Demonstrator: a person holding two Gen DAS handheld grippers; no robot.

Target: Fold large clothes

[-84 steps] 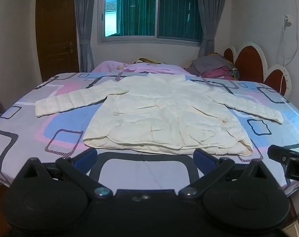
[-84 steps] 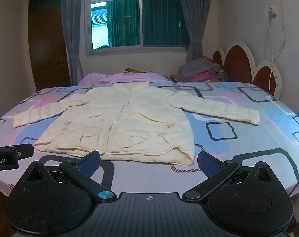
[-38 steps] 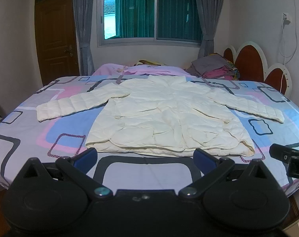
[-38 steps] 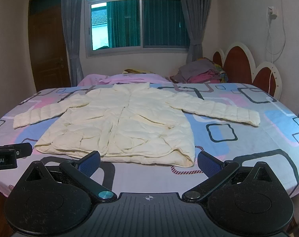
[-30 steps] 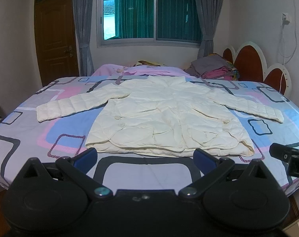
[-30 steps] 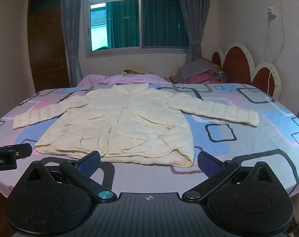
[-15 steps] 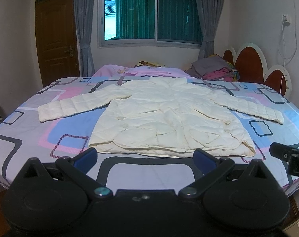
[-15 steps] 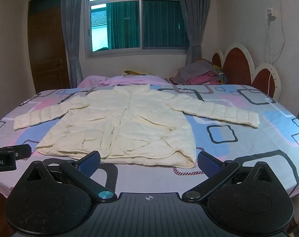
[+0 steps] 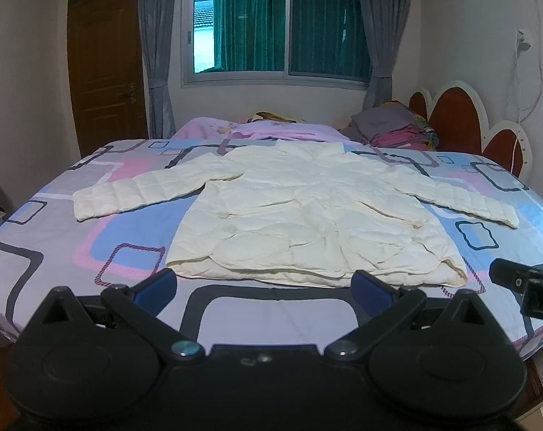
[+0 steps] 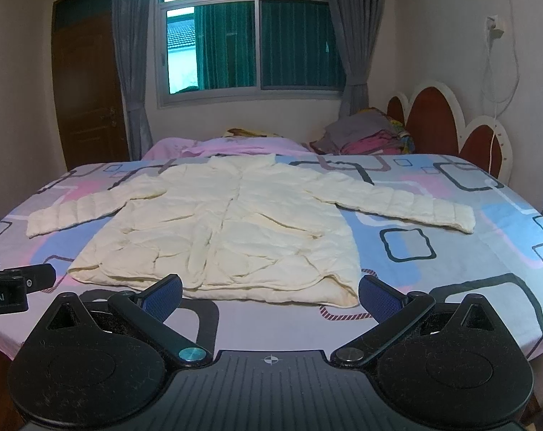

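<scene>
A cream quilted jacket (image 9: 307,212) (image 10: 228,226) lies flat and face up on the bed (image 9: 56,237) (image 10: 451,273), both sleeves spread out to the sides, collar toward the window. My left gripper (image 9: 262,287) hovers open in front of the jacket's hem, holding nothing. My right gripper (image 10: 269,292) is also open and empty, just short of the hem near the bed's front edge. Each gripper's black body shows at the edge of the other's view.
A pile of folded clothes (image 9: 393,127) (image 10: 368,136) and a pink quilt (image 9: 257,131) lie at the far side of the bed. A red and white headboard (image 9: 465,118) stands on the right. A wooden door (image 9: 106,68) and a curtained window (image 9: 278,25) are behind.
Both views have risen and edged slightly toward the bed; the jacket sits a little lower and larger in frame. Both grippers stay open.
</scene>
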